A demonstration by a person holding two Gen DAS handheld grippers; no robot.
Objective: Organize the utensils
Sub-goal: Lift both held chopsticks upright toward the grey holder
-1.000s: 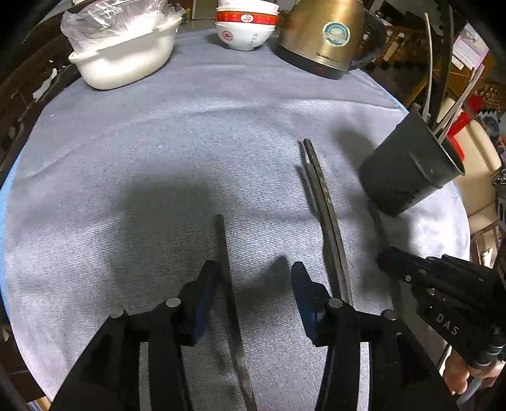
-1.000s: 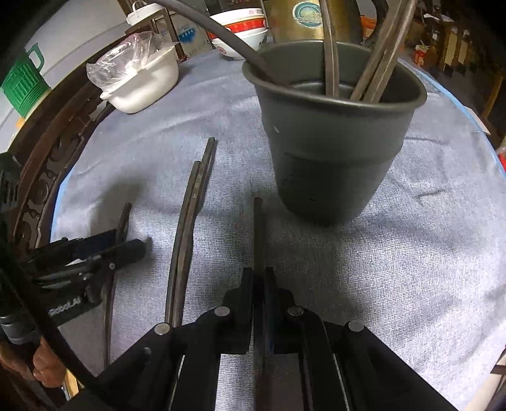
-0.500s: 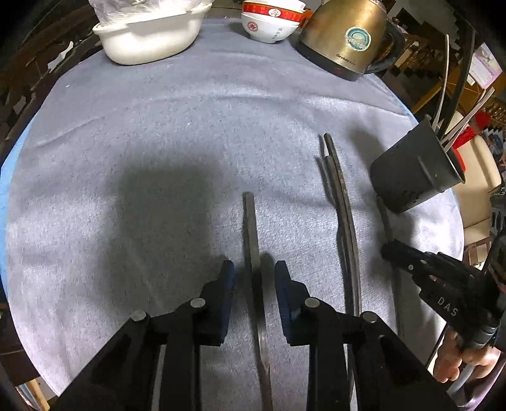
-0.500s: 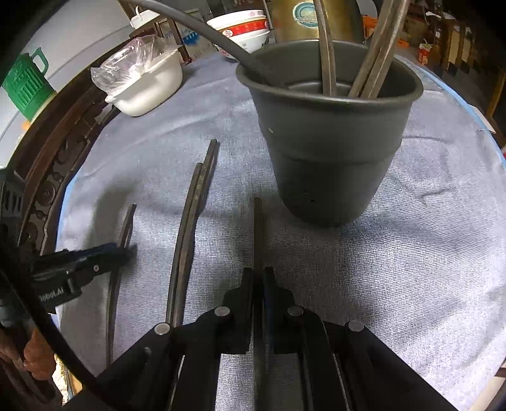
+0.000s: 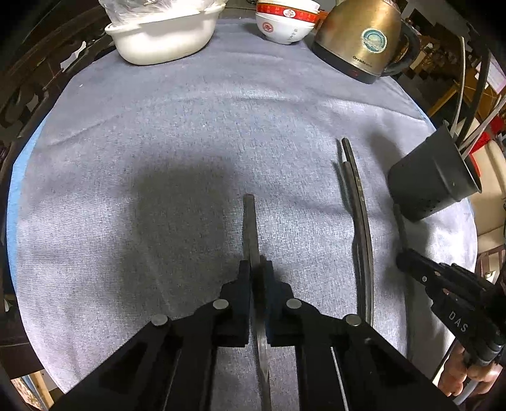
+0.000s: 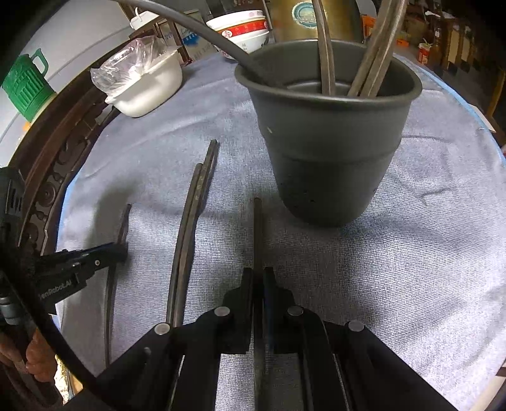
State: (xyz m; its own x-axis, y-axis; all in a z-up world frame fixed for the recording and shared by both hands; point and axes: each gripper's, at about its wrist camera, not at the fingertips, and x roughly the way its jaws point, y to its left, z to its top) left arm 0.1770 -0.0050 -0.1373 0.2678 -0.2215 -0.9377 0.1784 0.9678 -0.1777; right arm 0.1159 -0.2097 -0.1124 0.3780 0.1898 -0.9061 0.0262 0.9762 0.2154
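My left gripper (image 5: pixel 256 268) is shut on a dark chopstick (image 5: pixel 249 221) that lies along the grey cloth, tip pointing away. My right gripper (image 6: pixel 258 273) is shut on another dark chopstick (image 6: pixel 257 227), whose tip ends just left of the base of the dark grey utensil cup (image 6: pixel 329 132). The cup holds several utensils and also shows at the right in the left wrist view (image 5: pixel 433 180). A pair of dark chopsticks (image 5: pixel 357 196) lies between the two grippers; it also shows in the right wrist view (image 6: pixel 196 202).
A white dish with a plastic bag (image 5: pixel 164 38), stacked red-and-white bowls (image 5: pixel 284 22) and a brass kettle (image 5: pixel 360 38) stand at the far edge of the round table's grey cloth (image 5: pixel 158 142). A green jug (image 6: pixel 25 85) stands off the table.
My left gripper has closed its open jaws onto the chopstick beneath it. The right gripper has stayed shut on its chopstick, drifting slightly.
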